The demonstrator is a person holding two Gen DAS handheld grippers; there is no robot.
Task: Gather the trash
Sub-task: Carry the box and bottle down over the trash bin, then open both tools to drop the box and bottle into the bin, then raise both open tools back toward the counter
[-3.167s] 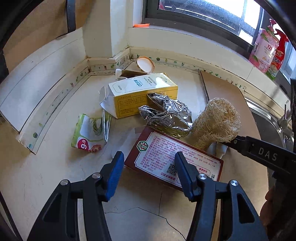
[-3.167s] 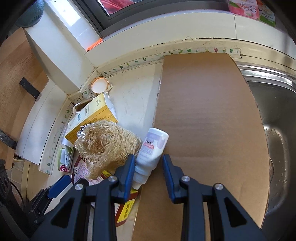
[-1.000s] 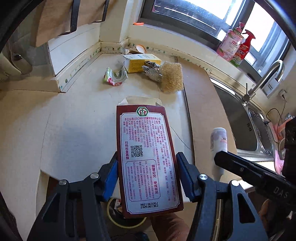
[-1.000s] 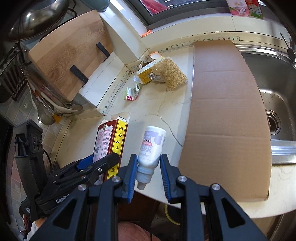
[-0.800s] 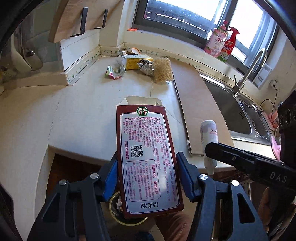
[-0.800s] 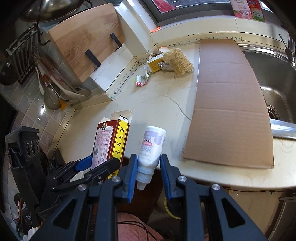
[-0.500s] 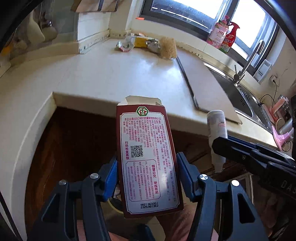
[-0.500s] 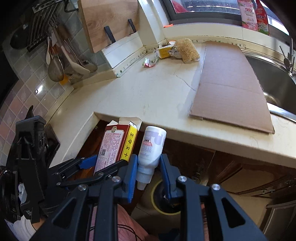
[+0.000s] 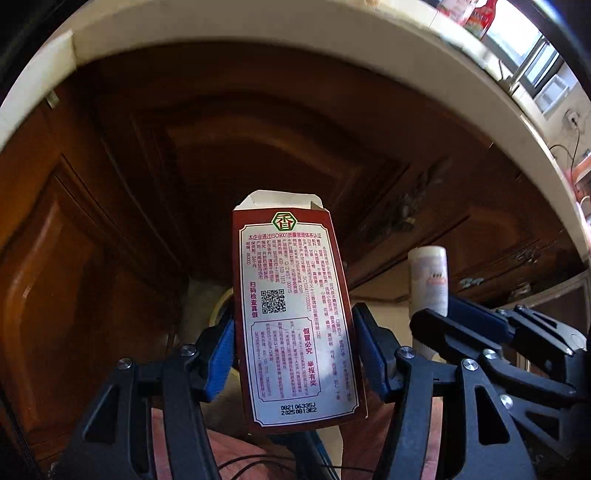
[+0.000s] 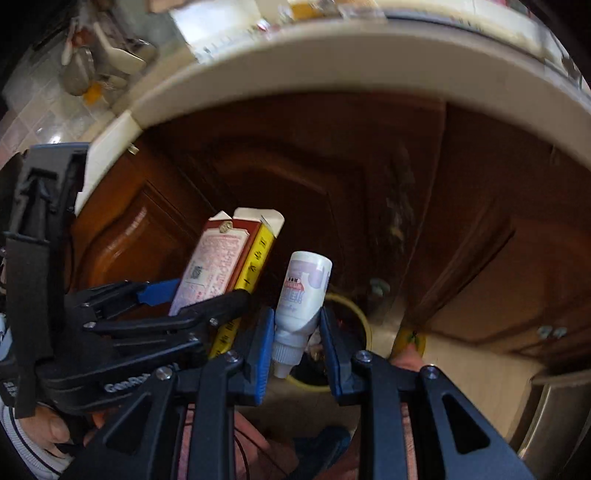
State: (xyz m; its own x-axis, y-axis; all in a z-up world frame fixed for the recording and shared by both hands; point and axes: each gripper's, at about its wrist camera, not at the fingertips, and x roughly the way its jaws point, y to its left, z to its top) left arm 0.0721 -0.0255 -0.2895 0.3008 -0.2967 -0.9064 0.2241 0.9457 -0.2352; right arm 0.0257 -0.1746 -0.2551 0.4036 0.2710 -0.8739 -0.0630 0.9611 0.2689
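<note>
My left gripper [image 9: 295, 347] is shut on a dark red carton [image 9: 295, 314] with an open top flap, held upright below the counter edge. It also shows in the right wrist view [image 10: 221, 266], with its yellow side. My right gripper [image 10: 297, 343] is shut on a small white bottle [image 10: 303, 295], cap pointing down. The bottle also shows in the left wrist view [image 9: 428, 280]. Both are held above a yellow-rimmed bin [image 10: 364, 328] on the floor, partly hidden behind the grippers. The bin's rim peeks out beside the carton [image 9: 221, 302].
Dark brown wooden cabinet doors [image 9: 92, 258] stand right in front. The pale countertop edge [image 9: 258, 26] curves overhead. A person's legs [image 10: 258, 443] are below the grippers. Spoons hang on the tiled wall [image 10: 92, 66] at upper left.
Both grippers have dropped from above the counter to below its edge, carrying the carton and the bottle. The cabinet doors and the bin now fill the view.
</note>
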